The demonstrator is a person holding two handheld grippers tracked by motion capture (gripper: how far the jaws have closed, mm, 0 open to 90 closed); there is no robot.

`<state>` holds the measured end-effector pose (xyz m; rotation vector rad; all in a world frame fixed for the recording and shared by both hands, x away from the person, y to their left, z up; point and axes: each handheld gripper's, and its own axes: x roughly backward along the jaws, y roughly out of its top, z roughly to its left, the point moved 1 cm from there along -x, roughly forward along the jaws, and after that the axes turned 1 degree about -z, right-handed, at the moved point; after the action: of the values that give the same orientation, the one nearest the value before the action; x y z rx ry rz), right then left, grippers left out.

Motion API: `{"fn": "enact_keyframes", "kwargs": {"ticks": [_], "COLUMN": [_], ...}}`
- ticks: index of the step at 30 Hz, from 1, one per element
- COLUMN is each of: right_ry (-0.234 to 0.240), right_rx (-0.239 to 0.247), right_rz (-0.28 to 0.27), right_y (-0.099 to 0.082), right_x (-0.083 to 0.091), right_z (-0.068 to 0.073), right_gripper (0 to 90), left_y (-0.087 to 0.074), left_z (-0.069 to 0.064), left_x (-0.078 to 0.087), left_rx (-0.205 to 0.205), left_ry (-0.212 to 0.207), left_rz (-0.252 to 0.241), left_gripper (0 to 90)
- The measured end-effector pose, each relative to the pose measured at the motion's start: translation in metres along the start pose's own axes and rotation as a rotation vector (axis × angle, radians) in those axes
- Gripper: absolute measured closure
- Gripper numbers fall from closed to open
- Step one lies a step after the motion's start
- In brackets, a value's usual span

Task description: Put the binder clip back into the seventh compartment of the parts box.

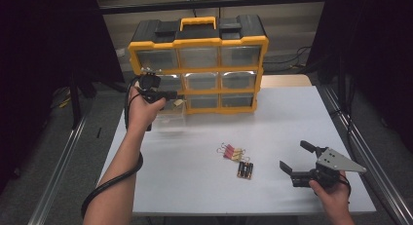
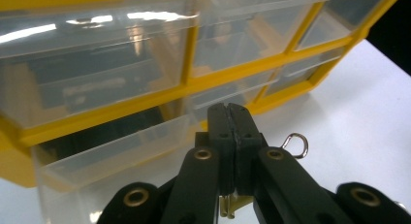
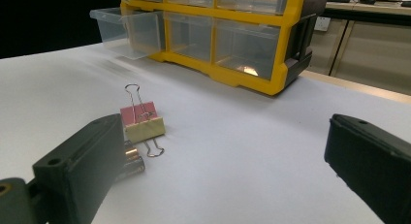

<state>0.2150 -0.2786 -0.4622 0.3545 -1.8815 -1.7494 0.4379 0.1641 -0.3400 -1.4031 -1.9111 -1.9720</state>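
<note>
The left gripper [image 2: 231,118] has its jaws clamped on a small yellow metal binder clip [image 2: 295,145], held just above the pulled-out clear plastic drawer [image 2: 116,153] of the yellow-framed organiser [image 1: 198,69], while the right gripper [image 1: 297,159] rests wide-jawed on the white desk [image 1: 195,186].

yellow binder clip [image 2: 231,204] (wire loop out) above pulled-out clear drawer [image 2: 111,158].
</note>
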Motion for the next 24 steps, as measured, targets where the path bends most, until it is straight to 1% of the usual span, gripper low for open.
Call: {"fn": "enact_keyframes", "kwargs": {"ticks": [1,2,3,6,7,8,12,13,14,16,17,18,19,21,22,23,24], "right_ry": [0.003,0.003,0.001,0.003,0.002,0.001,-0.001,0.000,0.004,0.005,0.005,0.003,0.003,0.000,-0.002,-0.007,-0.004], "right_rx": [0.002,0.002,-0.002,-0.002,-0.003,0.000,-0.003,-0.003,-0.003,-0.003,-0.004,-0.003,-0.001,-0.002,-0.004,-0.008,-0.006], "right_rz": [0.000,0.000,0.002,0.002,0.002,0.000,0.004,0.006,0.004,0.004,0.004,0.003,0.004,0.004,0.004,0.002,0.002], "right_y": [0.000,0.000,0.000,0.000,0.000,0.000,-0.001,-0.001,-0.001,-0.001,-0.001,-0.001,-0.001,-0.001,-0.001,0.000,0.000], "right_x": [0.000,0.000,0.000,-0.001,0.000,0.000,0.000,-0.001,-0.001,-0.001,-0.001,-0.001,0.000,0.000,0.000,0.000,0.000], "right_z": [0.000,0.000,0.000,0.000,0.000,0.000,0.000,0.000,0.000,0.000,0.000,0.000,0.000,0.000,-0.001,-0.001,0.000], "right_gripper": [0.6,0.6,0.6,0.6,0.6,0.6,0.6,0.6,0.6,0.6,0.6,0.7,0.6,0.6,0.6,0.6,0.6], "left_y": [-0.001,-0.001,-0.002,-0.002,-0.003,-0.003,-0.005,-0.006,-0.006,-0.007,-0.008,-0.009,-0.010,-0.012,-0.012,-0.013,-0.013], "left_z": [0.002,0.003,0.007,0.011,0.012,0.014,0.016,0.017,0.017,0.017,0.016,0.016,0.014,0.010,0.007,0.006,0.004], "left_x": [-0.001,-0.001,-0.003,-0.004,-0.005,-0.006,-0.008,-0.011,-0.011,-0.011,-0.012,-0.011,-0.011,-0.011,-0.011,-0.009,-0.009], "left_rx": [-0.002,0.008,0.006,0.011,0.018,0.008,0.009,0.022,0.022,0.015,0.015,-0.005,-0.010,-0.006,0.007,-0.015,-0.017], "left_ry": [0.006,0.014,0.022,0.029,0.028,0.033,0.037,0.043,0.043,0.049,0.058,0.055,0.039,0.011,0.003,-0.017,-0.031], "left_rz": [0.000,-0.013,-0.008,-0.018,-0.020,-0.022,-0.033,-0.069,-0.069,-0.061,-0.070,-0.058,-0.050,-0.049,-0.058,-0.042,-0.046], "left_gripper": [89.8,89.8,89.8,89.7,89.7,89.6,89.1,83.2,77.3,75.9,73.0,70.8,70.2,67.2,65.5,62.1,60.4]}}
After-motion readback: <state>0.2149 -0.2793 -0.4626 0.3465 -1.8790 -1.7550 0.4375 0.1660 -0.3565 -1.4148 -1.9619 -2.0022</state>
